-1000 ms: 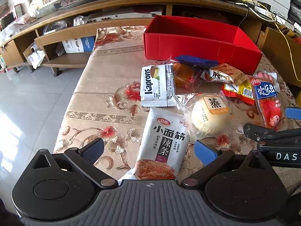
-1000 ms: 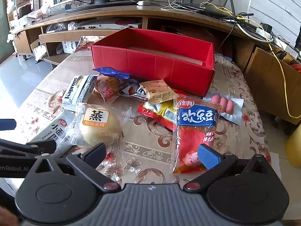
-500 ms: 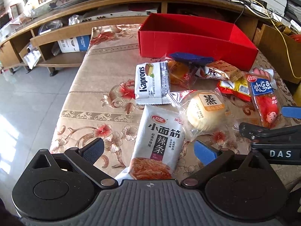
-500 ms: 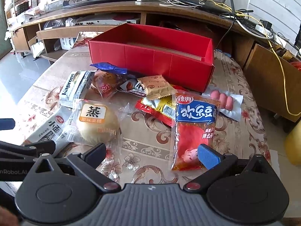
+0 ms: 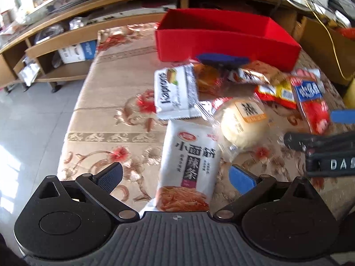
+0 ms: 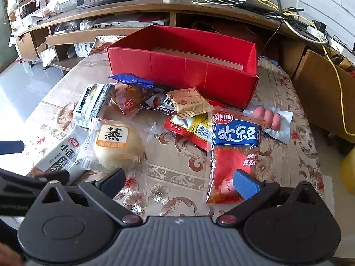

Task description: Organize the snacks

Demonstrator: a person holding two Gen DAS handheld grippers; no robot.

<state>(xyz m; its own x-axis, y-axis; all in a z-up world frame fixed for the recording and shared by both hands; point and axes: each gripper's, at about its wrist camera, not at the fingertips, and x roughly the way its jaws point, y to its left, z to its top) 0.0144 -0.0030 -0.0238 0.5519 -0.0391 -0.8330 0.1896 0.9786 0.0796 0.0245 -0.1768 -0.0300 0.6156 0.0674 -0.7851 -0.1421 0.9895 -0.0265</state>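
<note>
Several snack packs lie on a floral tablecloth in front of an open red box point(image 5: 221, 37) point(image 6: 184, 66). My left gripper point(image 5: 176, 175) is open, its fingers straddling the near end of a white spicy-strip bag point(image 5: 188, 161). Beyond it are a white Kaprons pack point(image 5: 175, 94) and a wrapped steamed bun point(image 5: 244, 124) point(image 6: 117, 144). My right gripper point(image 6: 177, 180) is open above the cloth; its right pad overlaps the lower end of a red-and-blue bean snack bag point(image 6: 233, 150). The other gripper shows at each view's edge.
A small tan packet point(image 6: 188, 103), a red-yellow packet point(image 6: 195, 128), a blue wrapper point(image 6: 131, 79), a round wrapped cake point(image 6: 127, 97) and a sausage pack point(image 6: 270, 119) crowd the box front. A low wooden shelf unit point(image 6: 66, 37) with cables stands behind the table. Tiled floor lies left.
Both grippers have advanced a little toward the snacks, the left view shifting right and blurring with motion. No pack has moved, and both grippers stay open.
</note>
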